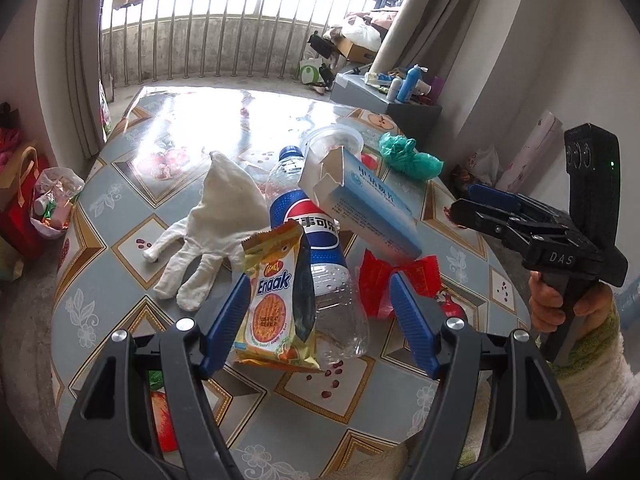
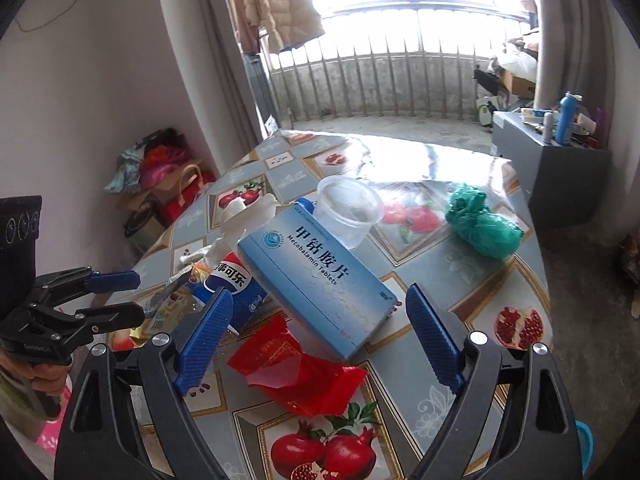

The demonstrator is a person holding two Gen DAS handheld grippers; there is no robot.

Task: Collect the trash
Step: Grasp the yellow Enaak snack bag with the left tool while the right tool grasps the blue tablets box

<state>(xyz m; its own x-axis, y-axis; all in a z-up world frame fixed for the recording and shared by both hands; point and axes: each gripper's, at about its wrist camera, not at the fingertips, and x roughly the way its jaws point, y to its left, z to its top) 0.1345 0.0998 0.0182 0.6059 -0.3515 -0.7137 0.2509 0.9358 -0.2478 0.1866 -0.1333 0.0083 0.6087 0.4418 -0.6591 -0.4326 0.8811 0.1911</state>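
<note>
From the left wrist, the left gripper [image 1: 320, 320] hangs with jaws apart over a snack wrapper [image 1: 276, 304] lying on a Pepsi bottle [image 1: 316, 248]; a white glove [image 1: 208, 224] lies to the left, a blue medicine box [image 1: 368, 208] leans across the bottle, and a red wrapper [image 1: 420, 276] sits beyond. From the right wrist, the right gripper [image 2: 320, 340] is spread wide above that box [image 2: 316, 276] and red wrapper [image 2: 296, 376], gripping neither; a clear cup [image 2: 348, 208] and green bag [image 2: 480, 228] lie farther on the table [image 2: 460, 280].
</note>
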